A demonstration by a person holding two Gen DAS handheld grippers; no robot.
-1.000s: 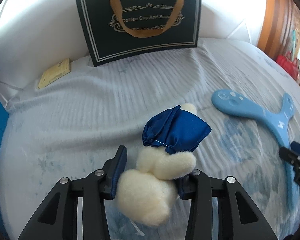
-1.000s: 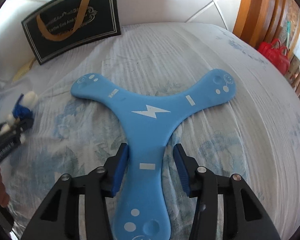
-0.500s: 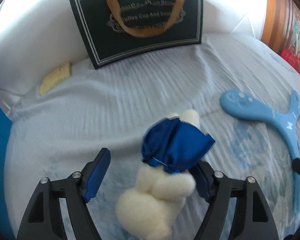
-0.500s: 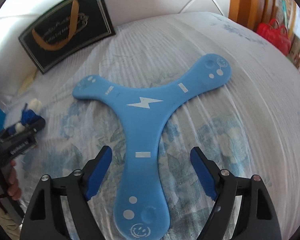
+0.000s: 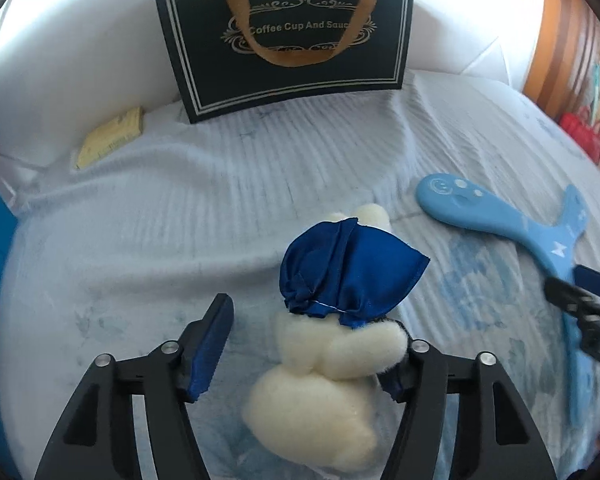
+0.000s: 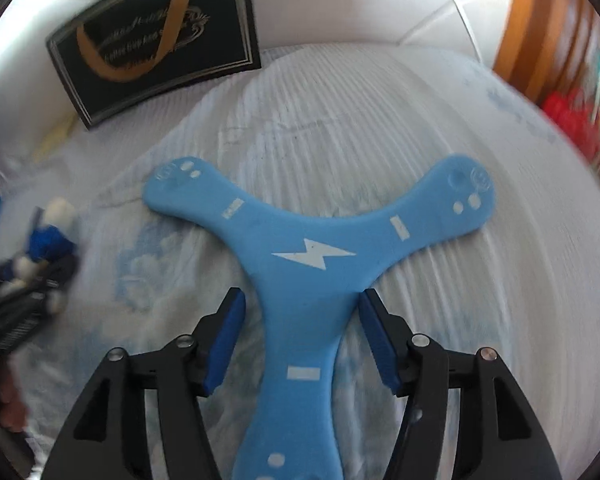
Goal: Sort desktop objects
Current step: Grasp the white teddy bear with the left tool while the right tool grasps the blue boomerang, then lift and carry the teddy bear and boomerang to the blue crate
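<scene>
A cream plush toy (image 5: 328,368) with a dark blue satin cloth (image 5: 348,276) over its head lies on the pale blue bedspread (image 5: 160,208). My left gripper (image 5: 304,356) is open around its body; the right pad touches it, the left pad stands apart. A light blue three-armed boomerang (image 6: 312,256) with a white lightning bolt lies flat. My right gripper (image 6: 302,340) is open, its pads on either side of the near arm, not clamping it. The boomerang (image 5: 500,220) also shows in the left wrist view, the plush (image 6: 48,248) in the right wrist view.
A black gift bag (image 5: 284,36) with a gold ribbon handle stands against the white wall at the back. A yellow card (image 5: 110,142) lies at the back left. A blue object edges the far left. Wooden furniture (image 6: 540,28) and a red item (image 6: 568,120) are at the right.
Both grippers opened wide half a second ago and pulled back; now both have moved forward again and narrowed around the plush and the boomerang arm.
</scene>
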